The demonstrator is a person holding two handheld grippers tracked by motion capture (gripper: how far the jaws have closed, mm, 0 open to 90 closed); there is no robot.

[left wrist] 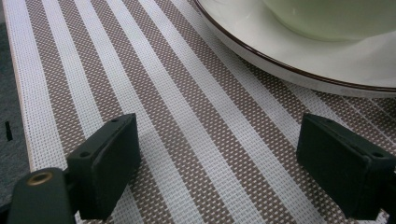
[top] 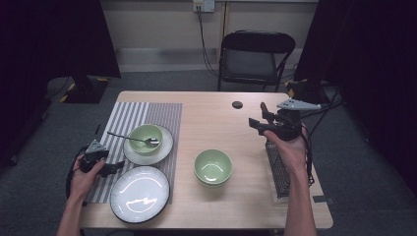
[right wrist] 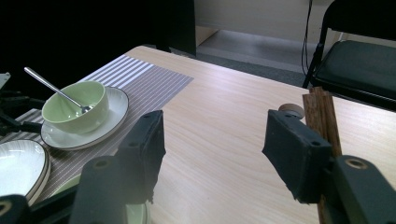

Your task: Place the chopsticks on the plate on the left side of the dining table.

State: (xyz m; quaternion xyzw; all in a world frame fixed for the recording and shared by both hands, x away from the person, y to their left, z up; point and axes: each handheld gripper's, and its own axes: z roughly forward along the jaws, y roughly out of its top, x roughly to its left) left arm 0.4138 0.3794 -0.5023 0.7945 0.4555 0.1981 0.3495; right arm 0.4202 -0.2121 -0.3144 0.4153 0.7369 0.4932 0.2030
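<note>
With both claws empty, I judge the step in hand to be the reach. My left gripper (top: 114, 168), jaws spread wide, hovers low over the striped placemat (left wrist: 196, 140); just ahead sits the small plate (left wrist: 299, 60) carrying a green bowl (top: 145, 138) and spoon (top: 129, 138). My right gripper (top: 259, 119) is released too, lifted (nothing between its jaws). Next move: advance left, close on the plate rim.

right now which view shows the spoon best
The right gripper view: the spoon shows large, bowl end down in the green bowl, handle slanting over the rim. The high view shows it small.
</note>
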